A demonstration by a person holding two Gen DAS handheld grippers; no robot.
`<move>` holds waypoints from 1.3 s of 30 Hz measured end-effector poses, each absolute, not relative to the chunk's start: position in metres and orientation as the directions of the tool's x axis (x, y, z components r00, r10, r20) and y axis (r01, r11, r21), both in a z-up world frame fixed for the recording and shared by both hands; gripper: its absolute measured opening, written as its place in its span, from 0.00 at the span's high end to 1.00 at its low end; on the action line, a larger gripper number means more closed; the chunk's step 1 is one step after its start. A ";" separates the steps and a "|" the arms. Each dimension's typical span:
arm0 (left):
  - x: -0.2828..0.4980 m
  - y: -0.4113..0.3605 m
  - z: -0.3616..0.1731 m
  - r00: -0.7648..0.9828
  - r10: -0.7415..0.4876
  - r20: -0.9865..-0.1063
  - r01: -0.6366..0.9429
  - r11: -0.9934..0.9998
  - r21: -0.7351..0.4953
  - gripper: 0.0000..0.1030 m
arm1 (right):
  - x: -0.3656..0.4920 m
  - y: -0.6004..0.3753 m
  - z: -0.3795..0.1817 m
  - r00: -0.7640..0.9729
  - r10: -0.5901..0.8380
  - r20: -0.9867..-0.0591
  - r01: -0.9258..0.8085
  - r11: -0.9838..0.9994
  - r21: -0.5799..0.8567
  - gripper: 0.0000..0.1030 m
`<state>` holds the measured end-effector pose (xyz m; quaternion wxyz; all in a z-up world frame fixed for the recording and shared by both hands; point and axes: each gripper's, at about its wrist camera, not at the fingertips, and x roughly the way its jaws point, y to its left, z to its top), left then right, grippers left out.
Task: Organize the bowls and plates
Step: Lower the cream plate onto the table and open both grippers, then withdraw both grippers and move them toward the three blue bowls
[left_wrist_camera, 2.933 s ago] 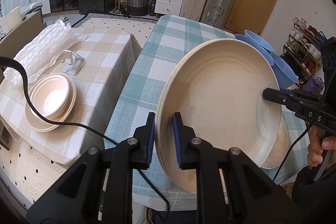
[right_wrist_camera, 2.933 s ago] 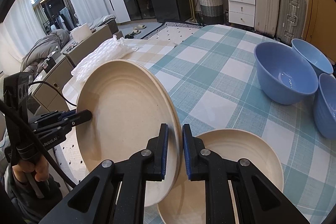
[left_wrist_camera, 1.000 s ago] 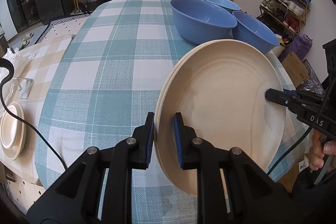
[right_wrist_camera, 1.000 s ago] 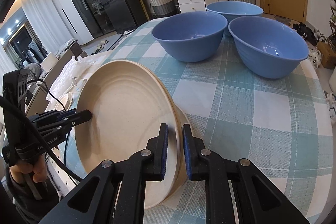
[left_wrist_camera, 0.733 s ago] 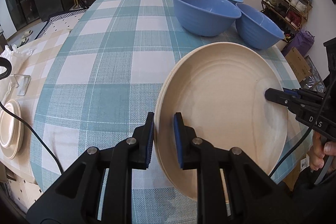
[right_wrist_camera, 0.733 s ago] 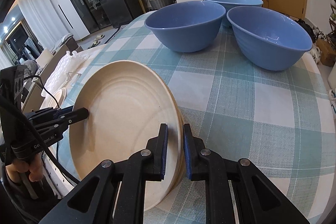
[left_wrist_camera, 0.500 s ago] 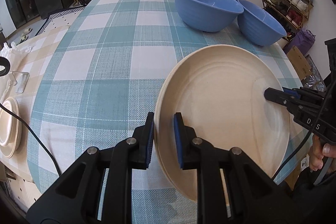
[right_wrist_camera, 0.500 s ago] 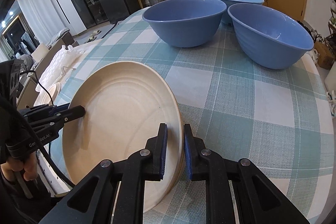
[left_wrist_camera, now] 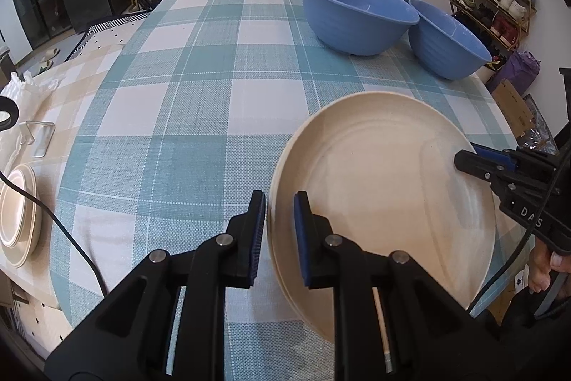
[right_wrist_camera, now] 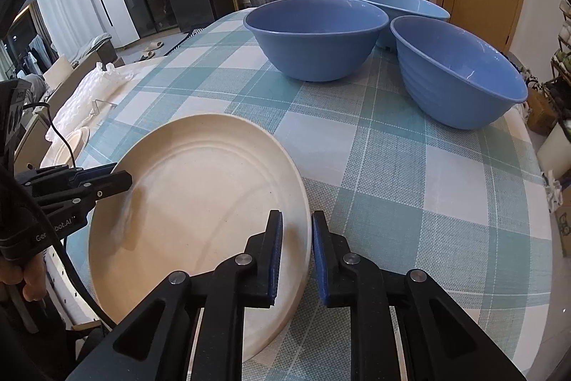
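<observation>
Nearest the cameras, both grippers clamp the same stack of cream plates [left_wrist_camera: 385,188]. The left gripper [left_wrist_camera: 279,231] pinches the stack's left rim between its blue pads, and the right gripper [right_wrist_camera: 295,252] pinches the opposite rim. At least 2 plate edges show in the stack; the exact count I cannot tell. The stack sits tilted, low over the near edge of the teal checked tablecloth [left_wrist_camera: 185,116]; whether its lower rim touches the cloth I cannot tell.

The step in hand looks like setting the stack down on this table. The next move calls for levelling it flat on the cloth near the front edge, then letting go with both grippers together so that it does not tip or slide off.

Further back stand 3 blue bowls [right_wrist_camera: 316,36], close together, well apart from the plates; nesting them seems a likely later step. To the far left, on a beige checked table, lies another pile of cream plates [left_wrist_camera: 18,215].

Readable writing: "DAS" on the right gripper body in the left view, and "Ge…bot.AI" on the left gripper body in the right view, partly hidden.
</observation>
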<state>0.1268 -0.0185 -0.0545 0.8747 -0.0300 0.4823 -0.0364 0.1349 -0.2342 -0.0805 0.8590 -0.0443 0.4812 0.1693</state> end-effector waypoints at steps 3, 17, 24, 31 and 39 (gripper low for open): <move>0.125 -0.015 -0.050 0.541 -0.091 -0.836 0.027 0.996 -0.091 0.79 | 0.135 -0.238 -0.078 0.485 0.253 -0.837 -0.324 0.941 0.097 0.81; 0.108 -0.007 -0.026 0.599 -0.123 -0.791 0.037 0.991 -0.126 0.26 | 0.117 -0.257 -0.056 0.547 0.336 -0.766 -0.319 0.930 0.180 0.22; 0.101 -0.009 -0.024 0.610 -0.129 -0.782 0.044 0.991 -0.129 0.22 | 0.104 -0.266 -0.048 0.577 0.354 -0.736 -0.324 0.926 0.192 0.09; 0.096 -0.010 -0.024 0.621 -0.126 -0.774 0.039 0.991 -0.130 0.16 | 0.098 -0.281 -0.047 0.599 0.351 -0.720 -0.293 0.932 0.212 0.05; 0.090 -0.007 -0.023 0.631 -0.131 -0.764 0.029 0.989 -0.146 0.02 | 0.089 -0.287 -0.048 0.613 0.344 -0.711 -0.286 0.936 0.206 0.04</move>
